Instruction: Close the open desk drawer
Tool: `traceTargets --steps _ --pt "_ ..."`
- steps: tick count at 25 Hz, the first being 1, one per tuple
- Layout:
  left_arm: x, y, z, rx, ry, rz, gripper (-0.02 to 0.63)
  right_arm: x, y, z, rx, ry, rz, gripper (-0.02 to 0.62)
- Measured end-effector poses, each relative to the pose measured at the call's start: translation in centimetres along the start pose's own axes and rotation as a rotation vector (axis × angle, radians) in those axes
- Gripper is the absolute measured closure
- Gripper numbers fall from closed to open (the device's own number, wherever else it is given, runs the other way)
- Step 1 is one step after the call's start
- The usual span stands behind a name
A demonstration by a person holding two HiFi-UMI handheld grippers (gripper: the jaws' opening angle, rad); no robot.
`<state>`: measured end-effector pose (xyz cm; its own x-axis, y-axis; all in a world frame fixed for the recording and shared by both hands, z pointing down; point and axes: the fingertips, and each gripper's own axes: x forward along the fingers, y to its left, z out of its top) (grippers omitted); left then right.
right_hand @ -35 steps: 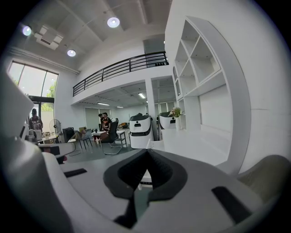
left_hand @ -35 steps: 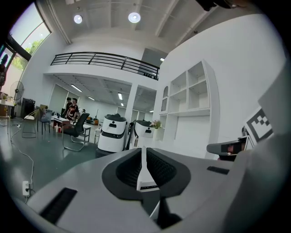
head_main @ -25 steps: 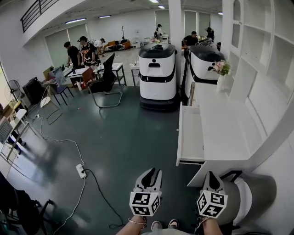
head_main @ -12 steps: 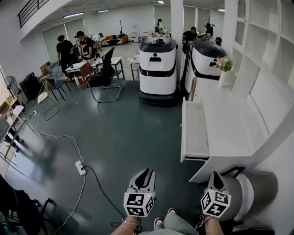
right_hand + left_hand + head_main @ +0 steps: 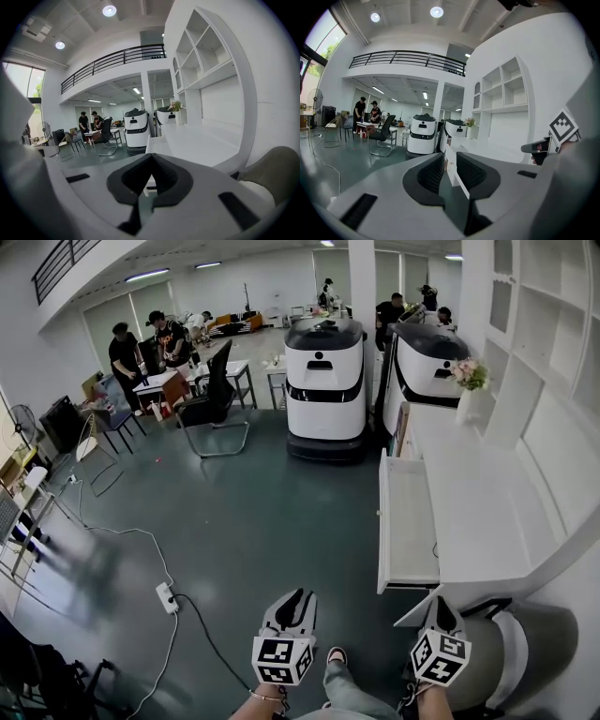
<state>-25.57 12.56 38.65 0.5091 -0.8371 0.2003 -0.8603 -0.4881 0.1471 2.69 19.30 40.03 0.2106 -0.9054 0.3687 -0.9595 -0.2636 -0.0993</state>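
The white desk (image 5: 487,521) runs along the right wall. Its drawer (image 5: 407,521) is pulled out toward the room and looks empty. My left gripper (image 5: 296,596) hangs low over the floor, short of the drawer and to its left, jaws a little apart with nothing between them. My right gripper (image 5: 439,604) is shut and empty, just below the desk's near corner. In the left gripper view the drawer's edge (image 5: 451,166) shows through the left gripper (image 5: 450,154). The right gripper (image 5: 152,155) points at the drawer front (image 5: 151,183).
Two white service robots (image 5: 325,381) (image 5: 427,367) stand beyond the desk. A grey rounded seat (image 5: 514,652) sits by my right gripper. A power strip (image 5: 168,597) and cable lie on the floor at left. An office chair (image 5: 214,399), tables and people are farther back.
The view has moved forward toward the desk, so the drawer sits nearer and further right. Both grippers stay low, their jaws unchanged. A foot now shows between them.
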Motion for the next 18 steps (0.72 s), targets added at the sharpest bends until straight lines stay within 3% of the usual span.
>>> traceTargets --steps 9,18 --pt "10.1 3.4 4.1 0.032 -0.012 -0.033 0.508 9.3 0.4 4.6 0.032 -0.017 -0.026 0.589" --pt "19.2 3.9 5.8 0.041 -0.005 -0.107 0.508 15.8 -0.9 5.7 0.053 0.018 -0.078 0.589"
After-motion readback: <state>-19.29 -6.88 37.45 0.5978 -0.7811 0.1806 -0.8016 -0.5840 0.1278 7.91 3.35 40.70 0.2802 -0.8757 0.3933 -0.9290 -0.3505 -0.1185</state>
